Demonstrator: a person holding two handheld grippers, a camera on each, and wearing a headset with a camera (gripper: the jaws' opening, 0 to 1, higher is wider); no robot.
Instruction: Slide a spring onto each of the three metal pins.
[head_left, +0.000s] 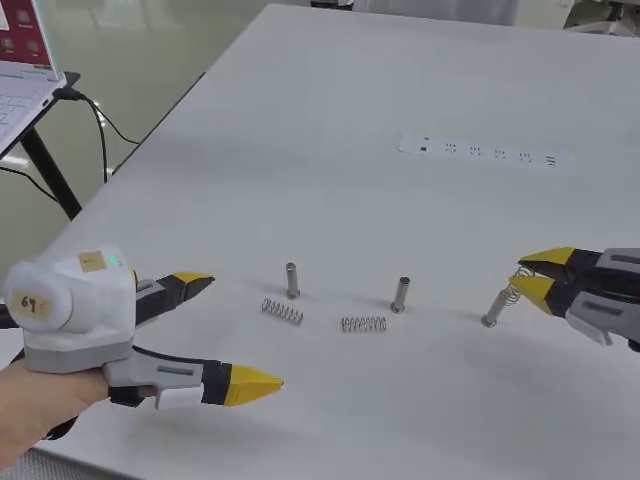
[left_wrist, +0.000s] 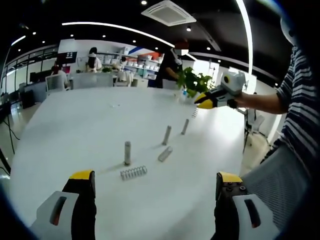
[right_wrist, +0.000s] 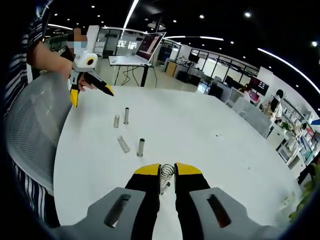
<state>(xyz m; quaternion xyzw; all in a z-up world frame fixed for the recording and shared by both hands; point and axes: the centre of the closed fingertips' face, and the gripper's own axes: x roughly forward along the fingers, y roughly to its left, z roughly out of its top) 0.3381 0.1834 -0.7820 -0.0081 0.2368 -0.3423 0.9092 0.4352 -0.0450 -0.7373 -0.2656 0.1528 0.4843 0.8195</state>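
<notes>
Right gripper view: thin, silvery coiled spring (right_wrist: 167, 174)

White table (head_left: 250, 130), broad and matte. Toward the far side, flat on it, a white power strip (head_left: 487, 153). Nearer, in a loose row: left pin (head_left: 291, 280) standing, middle pin (head_left: 401, 294) standing, right pin (head_left: 493, 310) tilted, foot on the surface. Just in front of the left pin, lying flat, first spring (head_left: 282, 311); near the middle pin's base, also flat, second spring (head_left: 363, 324).
</notes>
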